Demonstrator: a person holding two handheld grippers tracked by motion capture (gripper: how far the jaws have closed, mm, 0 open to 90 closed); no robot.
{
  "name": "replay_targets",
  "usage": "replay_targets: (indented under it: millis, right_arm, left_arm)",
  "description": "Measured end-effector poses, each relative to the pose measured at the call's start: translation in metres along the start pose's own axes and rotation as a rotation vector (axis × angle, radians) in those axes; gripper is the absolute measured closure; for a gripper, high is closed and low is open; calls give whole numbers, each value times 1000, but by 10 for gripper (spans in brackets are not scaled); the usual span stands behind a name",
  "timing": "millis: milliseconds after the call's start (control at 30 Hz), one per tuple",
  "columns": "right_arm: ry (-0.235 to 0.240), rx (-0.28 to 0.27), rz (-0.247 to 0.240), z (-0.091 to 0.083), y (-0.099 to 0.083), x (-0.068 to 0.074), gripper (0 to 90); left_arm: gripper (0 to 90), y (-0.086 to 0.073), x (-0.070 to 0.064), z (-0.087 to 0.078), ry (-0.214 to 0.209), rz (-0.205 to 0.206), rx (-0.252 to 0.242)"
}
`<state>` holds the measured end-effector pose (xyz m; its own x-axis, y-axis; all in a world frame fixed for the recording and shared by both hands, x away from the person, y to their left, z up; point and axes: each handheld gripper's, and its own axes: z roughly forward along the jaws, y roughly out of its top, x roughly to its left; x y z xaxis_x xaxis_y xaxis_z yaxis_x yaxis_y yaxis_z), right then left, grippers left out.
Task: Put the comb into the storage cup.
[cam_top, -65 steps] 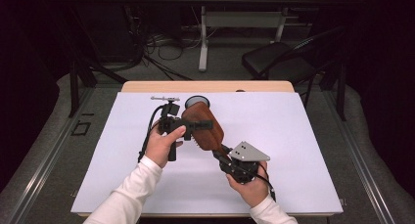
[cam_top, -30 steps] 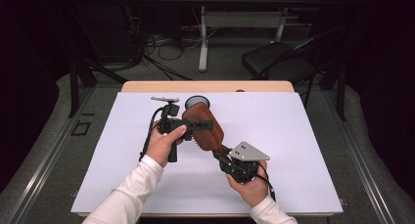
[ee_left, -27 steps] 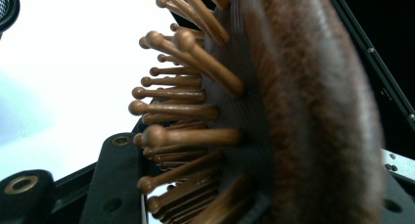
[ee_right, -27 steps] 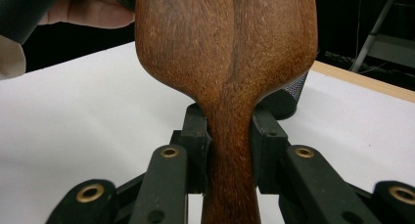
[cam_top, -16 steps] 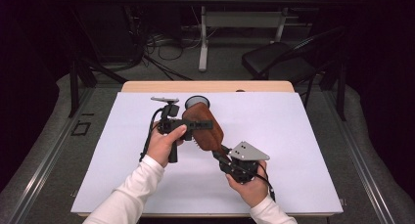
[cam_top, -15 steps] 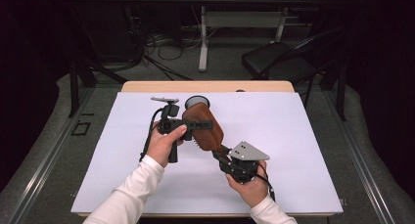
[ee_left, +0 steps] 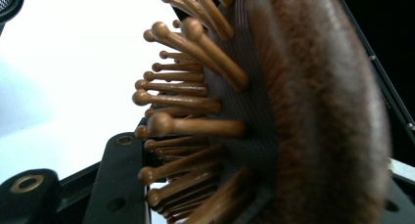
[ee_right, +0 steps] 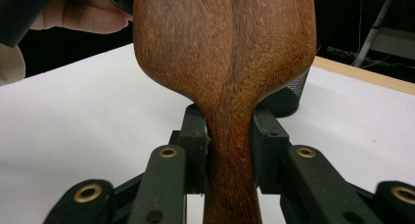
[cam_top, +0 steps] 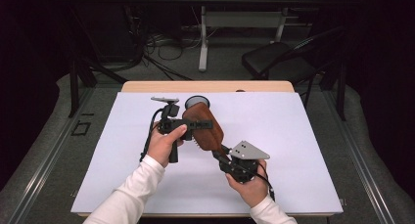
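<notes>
Spread wide under everything, a white table (cam_top: pixel 303 136), with a wooden edge at its far side. Held above its middle, tilted, a wooden brush (cam_top: pixel 205 131), back upward in the high view. Clamped on the brush's broad head from the left, the left gripper (cam_top: pixel 195 124): one jaw across the wooden back, the other on the pin side in the left gripper view, where brown ball-tipped pins (ee_left: pixel 186 101) and the grey cushion stand close up, unseen from above. Shut on the brush's narrow handle, the right gripper (ee_right: pixel 230 150), a jaw pressing each side in the right gripper view, which also gives the grain of the wooden back. Just behind the brush head, standing on the table, a dark mesh cup (cam_top: pixel 196 102). Beyond the table, a chair (cam_top: pixel 279 62) and floor cables (cam_top: pixel 156 48).
</notes>
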<state>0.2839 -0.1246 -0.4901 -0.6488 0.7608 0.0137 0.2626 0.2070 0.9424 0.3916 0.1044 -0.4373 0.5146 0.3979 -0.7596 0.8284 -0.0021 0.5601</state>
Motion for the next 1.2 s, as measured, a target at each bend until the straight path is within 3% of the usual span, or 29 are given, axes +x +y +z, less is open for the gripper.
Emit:
replay_targets:
  millis: [900,1200]
  right_arm:
    - [-1,-9,21,1,0,-3,657]
    - [5,-17,8,2,1,-2,584]
  left_arm:
    - [511,0,0,3,1,-19,-11]
    - [511,1,1,2,10,-20,-16]
